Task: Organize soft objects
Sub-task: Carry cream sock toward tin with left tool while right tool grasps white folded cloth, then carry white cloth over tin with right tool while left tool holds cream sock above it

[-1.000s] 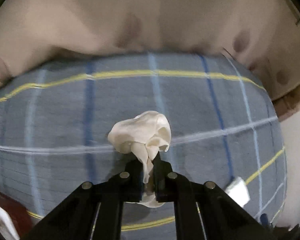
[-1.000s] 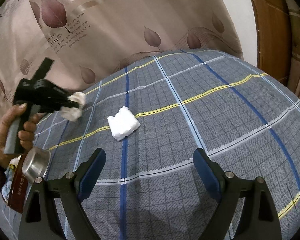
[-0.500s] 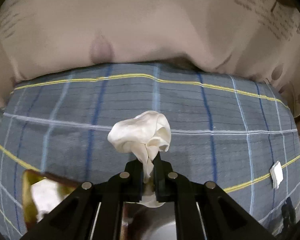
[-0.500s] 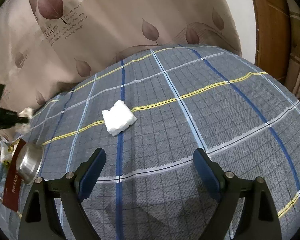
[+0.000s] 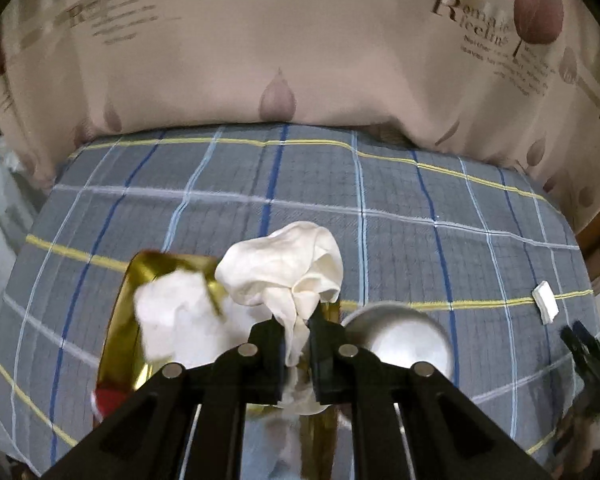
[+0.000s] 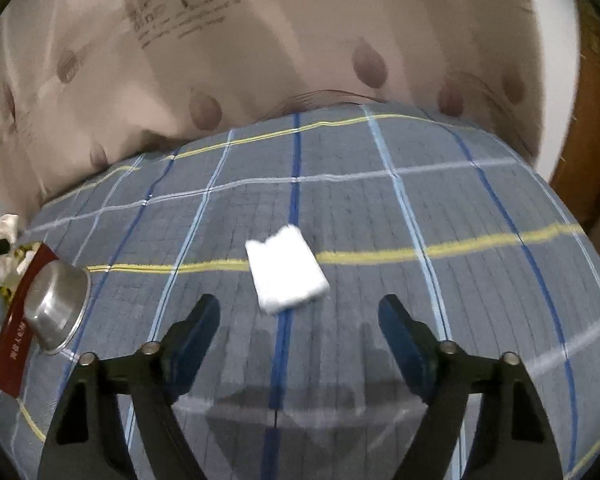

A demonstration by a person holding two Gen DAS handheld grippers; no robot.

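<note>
Left gripper (image 5: pixel 296 332) clamped on a crumpled cream cloth (image 5: pixel 288 268), carried above the gold-lined box (image 5: pixel 120 320) just below and left of its tips, white pieces already inside. Step in hand: deposit. Next: lower, release over the box. Right gripper (image 6: pixel 300 316) jaws apart and just narrowing, nothing between; folded white pad (image 6: pixel 286 270) just ahead, likely next pick.

Bed (image 6: pixel 380 208) lying open around white pad (image 6: pixel 286 270), nothing blocking it. Far left getting crowded: steel bowl (image 6: pixel 56 316) sitting against red box (image 6: pixel 14 344), soft pieces filling gold tray (image 5: pixel 124 320). Curtain (image 6: pixel 260 60) closing off far edge.
</note>
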